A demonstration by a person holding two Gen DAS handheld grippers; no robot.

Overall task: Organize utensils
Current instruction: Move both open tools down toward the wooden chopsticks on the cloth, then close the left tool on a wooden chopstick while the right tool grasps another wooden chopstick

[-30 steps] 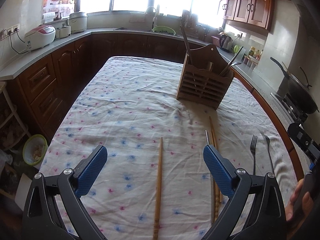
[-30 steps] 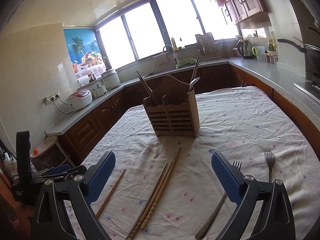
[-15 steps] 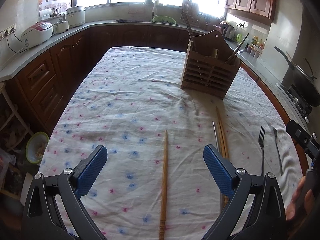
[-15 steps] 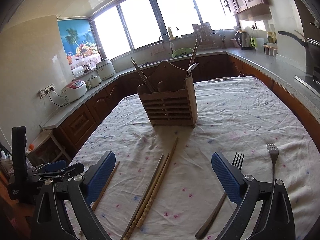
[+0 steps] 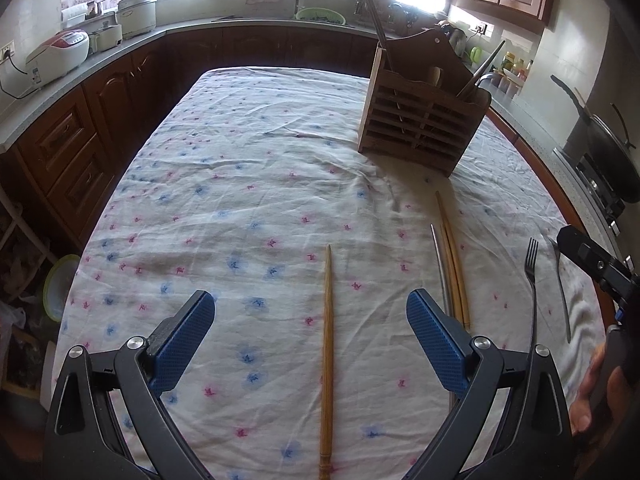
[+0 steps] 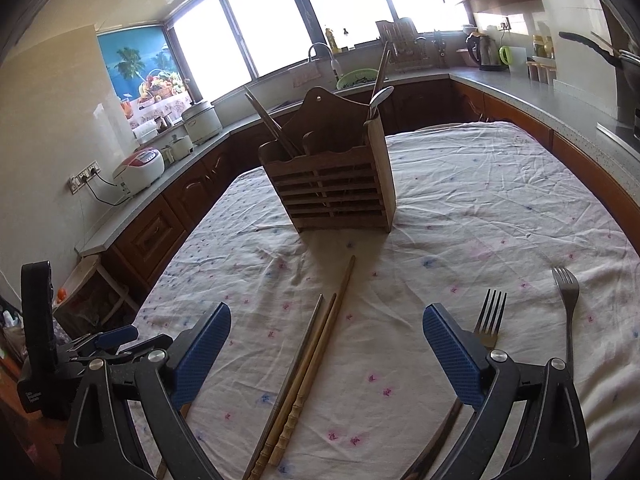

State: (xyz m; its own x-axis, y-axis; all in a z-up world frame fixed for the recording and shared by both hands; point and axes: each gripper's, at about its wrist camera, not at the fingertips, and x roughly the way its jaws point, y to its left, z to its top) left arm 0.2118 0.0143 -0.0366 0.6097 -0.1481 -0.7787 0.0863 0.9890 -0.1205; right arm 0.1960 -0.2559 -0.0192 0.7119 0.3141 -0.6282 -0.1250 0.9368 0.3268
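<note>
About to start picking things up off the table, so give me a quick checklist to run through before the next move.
1. Left tongs open, nothing held: ok.
2. Right tongs open, nothing held: ok.
3. Single chopstick lies between the left tongs' fingers: ok.
4. Chopstick bundle lies between the right tongs' fingers: ok.
5. Wooden holder upright on the tablecloth: ok.
6. Free room inside the holder: cannot tell.
7. Two forks clear of the chopsticks: ok.

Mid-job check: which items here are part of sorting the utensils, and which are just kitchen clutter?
Job items:
single chopstick
chopstick bundle
two forks
wooden utensil holder
left tool and right tool, both open and empty

Lying about:
rice cooker
kettle
wok
green bowl by the sink
</note>
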